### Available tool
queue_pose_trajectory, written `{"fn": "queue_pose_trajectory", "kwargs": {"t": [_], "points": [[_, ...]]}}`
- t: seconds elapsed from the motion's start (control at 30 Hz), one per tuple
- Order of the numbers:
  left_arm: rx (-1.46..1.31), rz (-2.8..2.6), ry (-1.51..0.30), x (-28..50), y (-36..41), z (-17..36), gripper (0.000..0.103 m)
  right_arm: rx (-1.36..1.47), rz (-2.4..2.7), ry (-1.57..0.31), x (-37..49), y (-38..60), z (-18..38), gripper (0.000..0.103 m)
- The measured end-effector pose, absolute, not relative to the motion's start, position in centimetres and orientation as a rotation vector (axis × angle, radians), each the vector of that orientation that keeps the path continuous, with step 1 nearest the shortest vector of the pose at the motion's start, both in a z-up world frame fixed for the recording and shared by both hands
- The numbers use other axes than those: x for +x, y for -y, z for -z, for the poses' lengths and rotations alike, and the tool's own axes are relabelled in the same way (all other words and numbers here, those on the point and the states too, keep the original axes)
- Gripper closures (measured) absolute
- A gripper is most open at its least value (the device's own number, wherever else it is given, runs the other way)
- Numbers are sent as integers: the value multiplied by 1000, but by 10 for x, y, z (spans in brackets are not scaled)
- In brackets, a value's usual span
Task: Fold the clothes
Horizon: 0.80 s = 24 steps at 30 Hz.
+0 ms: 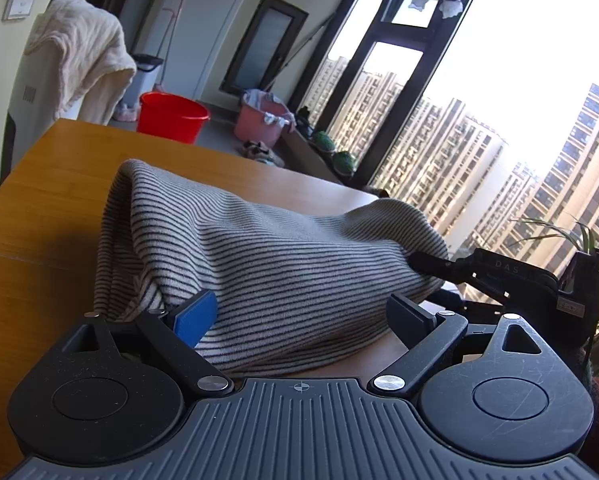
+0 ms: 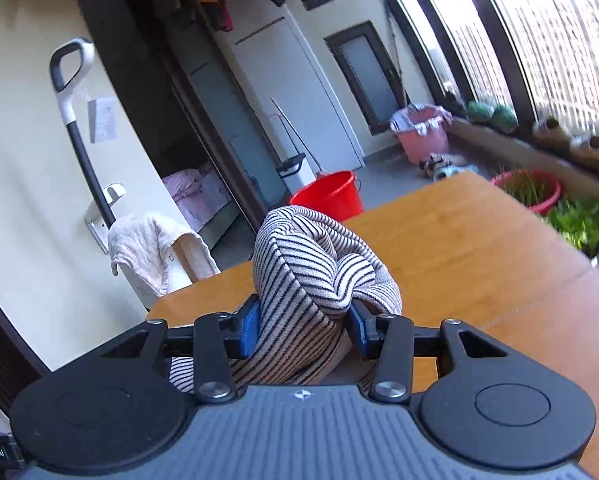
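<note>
A striped knit garment [image 1: 259, 256] lies bunched on the wooden counter [image 1: 51, 216], on the near side of it from the red bucket [image 1: 171, 116], which stands on the floor beyond the counter's far edge. Thin dark stripes on a light grey ground are seen; the type of garment cannot be told while it is piled up.

The left tool [image 1: 303, 316] is held wide, and the near hem of the garment lies between its jaws. The blue pad [image 1: 195, 316] is just beside the cloth or brushing it; no pinch is seen. The right tool [image 2: 301, 328] is narrowed onto a thick roll of the same fabric, which is pressed between both blue pads [image 2: 251, 328] and bulges above them. In the left wrist view a dark finger of the right tool is seen at the side of the pile away from the bucket.

The fabric is judged soft, light and limp, with some stretch. It is expected to sag and drape when lifted, and not to be fragile. The ribbed knit is judged grippy, so slipping is unlikely, though layers may be dragged along together. A single edge or corner is judged the better hold: with a bunched roll gripped, a flat fold is hard to lay. The hem by the left tool is judged a usable second hold.
</note>
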<state>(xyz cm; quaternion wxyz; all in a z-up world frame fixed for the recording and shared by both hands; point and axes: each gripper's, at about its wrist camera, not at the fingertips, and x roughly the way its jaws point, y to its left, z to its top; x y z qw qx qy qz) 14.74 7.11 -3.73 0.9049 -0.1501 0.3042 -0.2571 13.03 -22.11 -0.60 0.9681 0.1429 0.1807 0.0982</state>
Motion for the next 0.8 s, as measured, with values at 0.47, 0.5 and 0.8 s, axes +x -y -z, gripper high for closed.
{"fn": "queue_pose_trajectory", "kwargs": {"t": [0.47,0.5,0.8], "points": [[-317,526,-612,136,-114,45,5,-637,-604,-189,103,65,-32,63],[-327,528,-613,136,-117,46,5,-628,-601,-192,102,65,-32,63],[-327,542,-611,139,-115,47,2,-441,-544,-292,106,111,-29,59]]}}
